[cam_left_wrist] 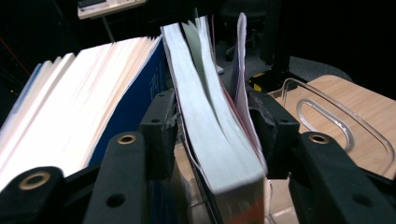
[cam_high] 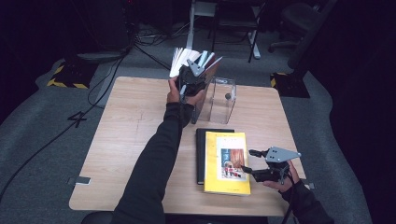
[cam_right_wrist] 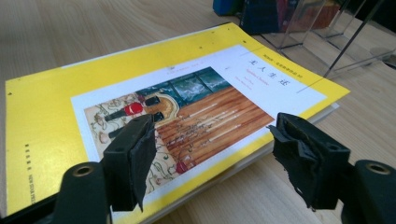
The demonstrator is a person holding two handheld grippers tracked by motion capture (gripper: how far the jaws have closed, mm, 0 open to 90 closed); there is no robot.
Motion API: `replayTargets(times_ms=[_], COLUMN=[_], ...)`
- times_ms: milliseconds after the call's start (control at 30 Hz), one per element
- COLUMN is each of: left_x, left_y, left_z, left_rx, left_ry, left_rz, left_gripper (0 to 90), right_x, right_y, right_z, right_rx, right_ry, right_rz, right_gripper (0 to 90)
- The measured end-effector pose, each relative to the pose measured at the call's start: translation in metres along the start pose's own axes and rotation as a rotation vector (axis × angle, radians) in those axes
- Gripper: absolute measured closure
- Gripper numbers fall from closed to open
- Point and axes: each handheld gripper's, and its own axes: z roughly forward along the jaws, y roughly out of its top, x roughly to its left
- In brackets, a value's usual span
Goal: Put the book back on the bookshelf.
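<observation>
In the left gripper view the left gripper [cam_left_wrist: 212,126] has its jaws standing apart on either side of a thick paperback [cam_left_wrist: 210,121] at the centre of the frame; the right pad lies against its outer pages, while a narrow gap seems to show at the left pad, so whether it presses cannot be told. The paperback stands on edge, pale page block toward the camera, cover pink-red. At its left leans a blue-covered book [cam_left_wrist: 93,107] with fanned white pages; the white lettering on its cover is too cropped to read. At the right of that frame is the rim of a clear plastic holder [cam_left_wrist: 327,121]. In the high view this cluster sits at upper centre, at the table's [cam_high: 130,135] far edge. The right gripper [cam_right_wrist: 212,154] is open, empty, one jaw over a yellow book [cam_right_wrist: 42,121], the other past its edge. Its cover carries a white panel with a painted picture and Chinese characters, too small to read surely. In the high view it lies at lower centre on a black book [cam_high: 200,154].
</observation>
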Motion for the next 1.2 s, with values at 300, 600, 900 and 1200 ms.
replayTargets(times_ms=[300, 600, 900, 1200], left_x=[0.009, 0.010, 0.010, 0.005], left_y=[-0.009, -0.026, -0.060, -0.099], left_z=[-0.036, -0.076, -0.107, -0.121], left_rx=[-0.019, -0.027, 0.018, 0.089], left_ry=[-0.073, -0.151, -0.235, -0.310], left_rz=[0.055, 0.131, 0.183, 0.209], left_gripper=[49.2, 44.3, 38.9, 34.7], right_x=[0.002, 0.003, 0.002, 0.003], right_y=[0.000, -0.002, -0.006, -0.008], right_z=[0.003, 0.007, 0.006, 0.005], right_rx=[0.045, 0.092, 0.112, 0.120], right_ry=[0.013, 0.028, 0.033, 0.040], right_rz=[0.012, 0.037, 0.067, 0.077], right_gripper=[28.8, 26.7, 26.1, 25.6])
